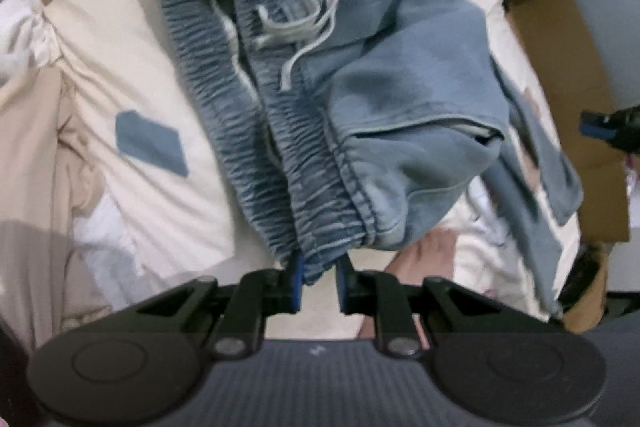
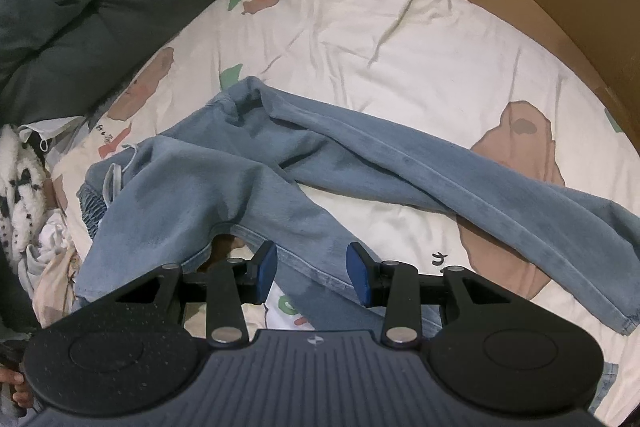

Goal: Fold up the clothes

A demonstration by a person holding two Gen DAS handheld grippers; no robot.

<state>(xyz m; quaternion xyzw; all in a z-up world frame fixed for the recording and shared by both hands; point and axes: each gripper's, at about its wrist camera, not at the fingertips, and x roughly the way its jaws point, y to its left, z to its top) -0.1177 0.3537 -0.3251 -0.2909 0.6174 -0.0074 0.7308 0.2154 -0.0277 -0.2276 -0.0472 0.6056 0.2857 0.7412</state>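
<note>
Left wrist view shows the left gripper (image 1: 320,273) pinching the waistband (image 1: 256,107) of the jeans (image 2: 248,179) sprawled on the bed (image 2: 400,67), likely to lift it for folding, while the right gripper (image 2: 312,273) hovers spread over a leg (image 2: 320,259).

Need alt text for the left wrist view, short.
The left gripper is shut on the elastic waistband end of blue drawstring trousers, which lie bunched on a cream bedsheet with coloured patches. A pale drawstring lies looped over the waistband, and brown cardboard shows at the right edge.
</note>
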